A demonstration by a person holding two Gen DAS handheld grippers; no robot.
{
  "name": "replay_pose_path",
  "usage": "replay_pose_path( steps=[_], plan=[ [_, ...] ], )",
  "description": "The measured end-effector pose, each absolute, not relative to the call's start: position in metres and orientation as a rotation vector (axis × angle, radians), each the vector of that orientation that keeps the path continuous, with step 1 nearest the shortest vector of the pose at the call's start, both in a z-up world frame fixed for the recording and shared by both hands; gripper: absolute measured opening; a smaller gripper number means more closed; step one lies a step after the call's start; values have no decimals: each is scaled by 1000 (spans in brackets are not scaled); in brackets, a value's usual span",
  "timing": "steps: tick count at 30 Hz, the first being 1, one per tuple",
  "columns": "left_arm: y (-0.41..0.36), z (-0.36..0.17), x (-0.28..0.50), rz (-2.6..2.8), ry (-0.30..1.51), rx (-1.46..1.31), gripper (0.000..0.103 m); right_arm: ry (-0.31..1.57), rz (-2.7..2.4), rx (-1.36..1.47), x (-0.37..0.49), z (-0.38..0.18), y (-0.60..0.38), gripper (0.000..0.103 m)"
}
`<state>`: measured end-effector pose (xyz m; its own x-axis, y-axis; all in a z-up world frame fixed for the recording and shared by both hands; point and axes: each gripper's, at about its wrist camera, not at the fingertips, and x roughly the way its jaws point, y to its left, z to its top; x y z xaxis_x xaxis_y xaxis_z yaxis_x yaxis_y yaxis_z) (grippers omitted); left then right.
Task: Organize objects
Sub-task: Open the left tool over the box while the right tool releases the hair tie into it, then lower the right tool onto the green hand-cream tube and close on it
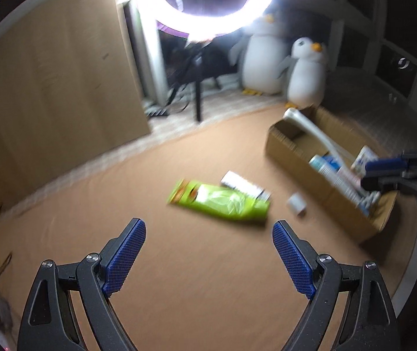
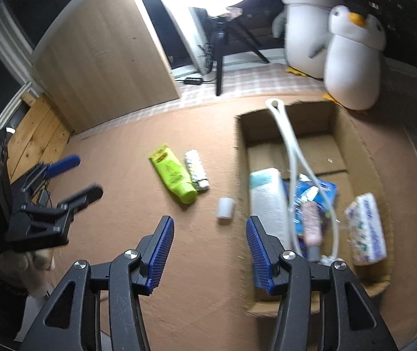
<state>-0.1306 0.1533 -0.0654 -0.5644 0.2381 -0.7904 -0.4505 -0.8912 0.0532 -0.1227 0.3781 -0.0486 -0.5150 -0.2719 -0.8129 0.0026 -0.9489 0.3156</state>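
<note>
Left gripper point(image 1: 208, 238) wide open, empty | right gripper point(image 2: 209, 235) part-open, empty | green tube point(image 2: 174, 177) on mat left of cardboard box point(image 2: 241, 158) | straddle tube midway, avoid neighbouring white pack point(image 2: 197, 170)

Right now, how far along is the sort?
Done: several packs and a white hose already lie in the cardboard box. In hand: nothing; left gripper and right gripper are open and empty. Left: green tube, the pack beside it, small white roll.
</note>
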Motion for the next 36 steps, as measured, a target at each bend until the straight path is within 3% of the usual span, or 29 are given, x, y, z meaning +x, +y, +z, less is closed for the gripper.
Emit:
replay_pose_path(
  steps=[5,11,19,23,30,36],
  plan=[
    [100,-84,-118,2447,231,-1380,91,-346,-2520,1476,-146,-58,346,49],
    [47,-104,-92,2428,116,-1515,91,-392,-2384,1566,-191,-83,320,49],
    [-27,-114,-60,2499,-47,-1601,91,-437,-2324,1639,-250,-114,302,48],
    [-63,-118,-46,2527,-104,-1648,91,-428,-2324,1678,-272,-126,298,41],
    [-108,-121,-32,2557,-242,-1693,91,-402,-2327,1719,-297,-142,288,39],
    [-111,-119,-34,2560,-231,-1683,91,-325,-2343,1750,-308,-149,277,39]
  ],
)
